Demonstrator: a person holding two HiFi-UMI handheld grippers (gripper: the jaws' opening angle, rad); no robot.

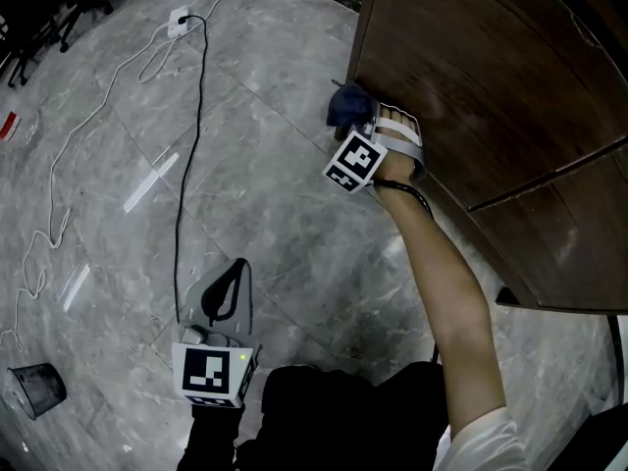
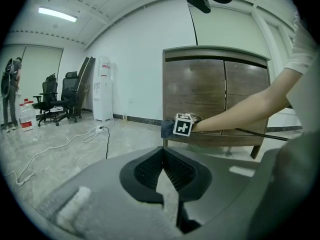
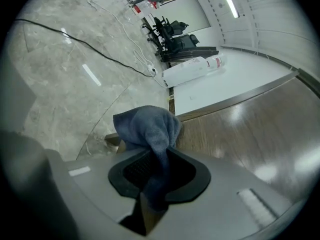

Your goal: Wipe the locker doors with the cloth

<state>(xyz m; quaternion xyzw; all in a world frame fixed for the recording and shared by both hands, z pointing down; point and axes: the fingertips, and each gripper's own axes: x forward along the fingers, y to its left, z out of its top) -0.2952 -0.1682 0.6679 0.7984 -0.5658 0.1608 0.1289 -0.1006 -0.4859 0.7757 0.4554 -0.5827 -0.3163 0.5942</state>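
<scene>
My right gripper [image 3: 160, 160] clamped on cloth [image 3: 146, 125] at locker [image 1: 471, 77] left edge, contact hidden; my left gripper [image 2: 163, 153] closed, empty.

Both grippers are chunky grey plastic with black ribbed pads [image 2: 145, 171] lining the jaws. The left gripper [image 1: 234, 278] and right gripper [image 1: 371, 121] each have a black-and-white marker block: left cube [image 1: 211, 373], right cube [image 1: 353, 162]. There's a thin black cable [image 1: 412, 192] at the right wrist. The person wears a white short sleeve [image 1: 481, 440] and dark clothes [image 1: 324, 400] below.
</scene>
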